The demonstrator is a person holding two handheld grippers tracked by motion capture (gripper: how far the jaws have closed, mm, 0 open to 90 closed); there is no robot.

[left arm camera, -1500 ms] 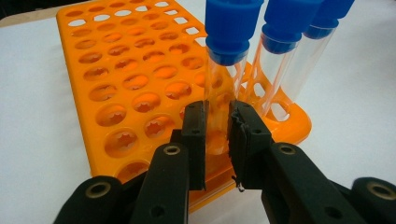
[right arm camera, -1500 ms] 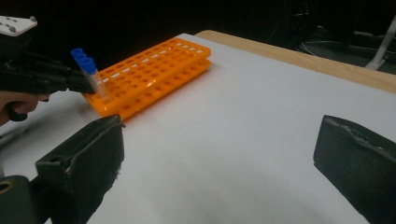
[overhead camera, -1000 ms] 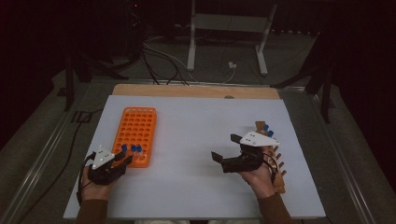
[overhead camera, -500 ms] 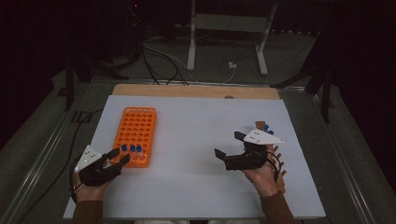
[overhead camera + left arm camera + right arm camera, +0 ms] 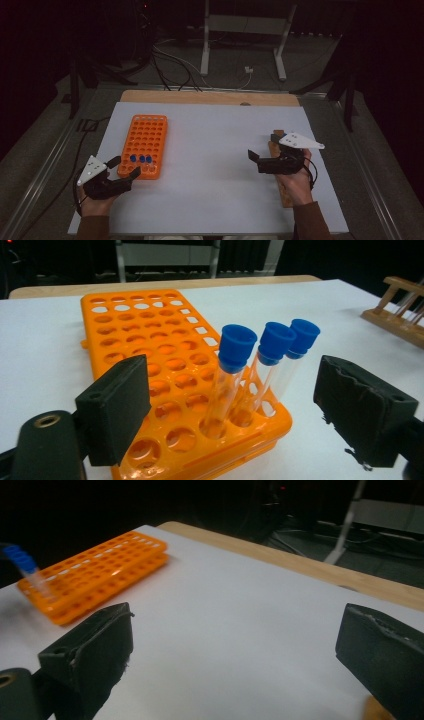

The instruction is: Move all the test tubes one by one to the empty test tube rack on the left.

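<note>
My left gripper (image 5: pixel 125 167) sits at the lower left of the high view, its jaws apart, having just been opening, with nothing pressed between them. In the left gripper view, three blue-capped tubes (image 5: pixel 235 375) stand upright in the near row of the orange rack (image 5: pixel 150 340), framed in the gap beyond my fingers (image 5: pixel 117 405), untouched. My right gripper (image 5: pixel 256 159) hangs at centre right, jaws wide apart and empty, over the white table (image 5: pixel 215 150) beside the wooden rack (image 5: pixel 285 192).
</note>
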